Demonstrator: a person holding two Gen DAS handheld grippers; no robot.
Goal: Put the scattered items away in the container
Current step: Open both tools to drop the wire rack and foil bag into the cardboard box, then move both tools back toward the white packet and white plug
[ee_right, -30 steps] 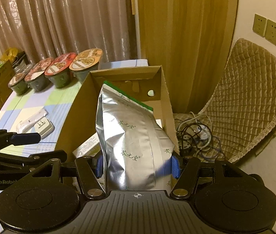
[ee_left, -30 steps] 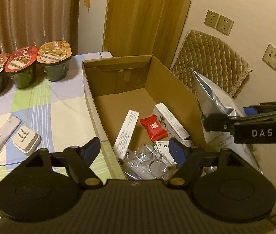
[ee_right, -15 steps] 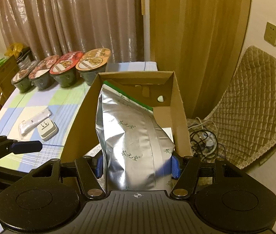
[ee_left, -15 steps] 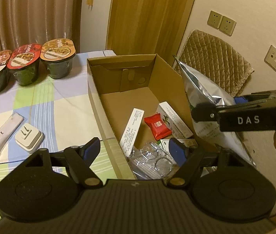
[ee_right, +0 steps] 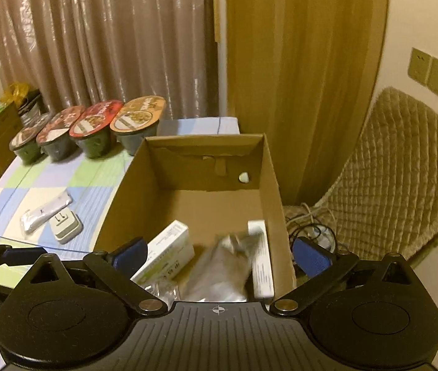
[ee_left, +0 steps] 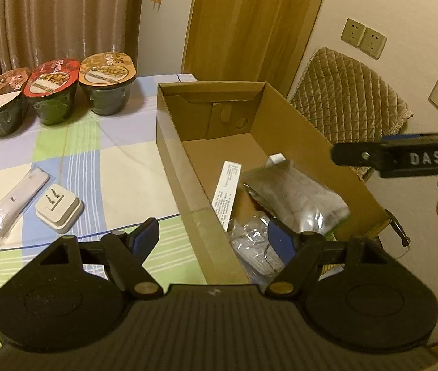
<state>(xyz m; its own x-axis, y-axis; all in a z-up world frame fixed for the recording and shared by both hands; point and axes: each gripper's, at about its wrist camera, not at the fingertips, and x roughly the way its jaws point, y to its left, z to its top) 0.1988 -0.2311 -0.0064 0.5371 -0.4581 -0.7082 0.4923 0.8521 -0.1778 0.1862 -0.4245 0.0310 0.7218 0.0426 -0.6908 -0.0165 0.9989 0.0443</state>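
Right wrist view: checked tablecloth (ee_right: 95,182), brown curtains (ee_right: 95,46), both grippers (ee_right: 219,256) (ee_left: 212,238) agape, empty-fingered.

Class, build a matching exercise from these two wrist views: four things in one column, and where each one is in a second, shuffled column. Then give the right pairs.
Things
1. silver foil bag
2. white plug adapter
3. orange-lidded bowl
4. right tool

Places
A. on the checked tablecloth, beside a wrapped white item
B. open above the near end of the cardboard box
C. lying inside the cardboard box
D. at the table's far edge, at the end of the row of bowls nearest the box

Pairs: 1-C, 2-A, 3-D, 4-B
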